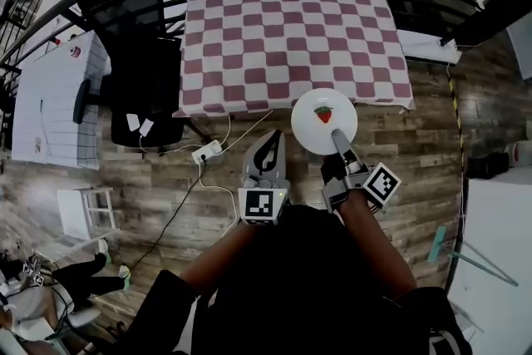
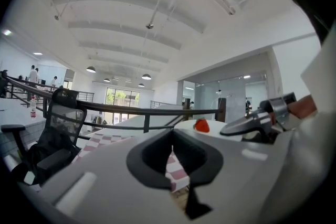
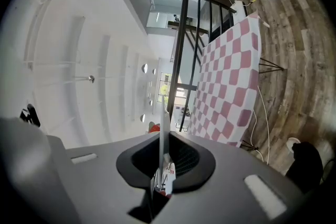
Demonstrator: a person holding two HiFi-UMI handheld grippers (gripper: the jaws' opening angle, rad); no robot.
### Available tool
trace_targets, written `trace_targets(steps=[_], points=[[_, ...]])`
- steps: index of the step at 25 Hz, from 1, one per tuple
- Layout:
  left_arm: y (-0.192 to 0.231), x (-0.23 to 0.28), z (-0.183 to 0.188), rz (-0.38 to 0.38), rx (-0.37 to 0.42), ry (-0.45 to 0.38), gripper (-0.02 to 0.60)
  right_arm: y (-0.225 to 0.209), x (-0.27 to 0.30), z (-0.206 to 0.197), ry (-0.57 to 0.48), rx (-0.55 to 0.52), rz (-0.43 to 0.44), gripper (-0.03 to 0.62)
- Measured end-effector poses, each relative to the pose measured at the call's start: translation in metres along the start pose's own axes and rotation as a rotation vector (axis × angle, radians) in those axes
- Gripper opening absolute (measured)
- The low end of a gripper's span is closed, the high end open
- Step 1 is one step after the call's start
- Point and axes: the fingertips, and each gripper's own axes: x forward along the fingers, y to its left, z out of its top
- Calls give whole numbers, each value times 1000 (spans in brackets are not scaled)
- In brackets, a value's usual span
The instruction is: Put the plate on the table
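Grip sits on the plate's near rim: the right gripper (image 1: 339,144) pinches the plate (image 1: 306,133), strawberry (image 1: 323,114) aboard, held in the air at the table's (image 1: 283,46) near edge, towards its right corner. The left gripper (image 1: 268,152) is pressed together, empty. I judge this the carrying step; next, bring the plate level over the table and lower it.

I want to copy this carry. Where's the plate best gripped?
Grip the plate at its thin near rim, level from the person's side, jaws above and below, as the right gripper does. The strawberry sits mid-plate, so the rim is free.
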Motion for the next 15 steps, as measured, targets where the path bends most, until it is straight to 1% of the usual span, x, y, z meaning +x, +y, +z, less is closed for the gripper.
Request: trace_targets(steps=[4,10,12,15], points=[[19,27,5,-21,1,19,9,7,39,2,10,-18,-20,17],[59,62,19,-56,27,0,9,11,87,2,12,-30,-21,17],[70,73,24,-69,35,-21,9,8,100,2,4,-21,-43,17],[77,83,30,-88,9,-33,9,3,108,7,-15,-14,-80,17]])
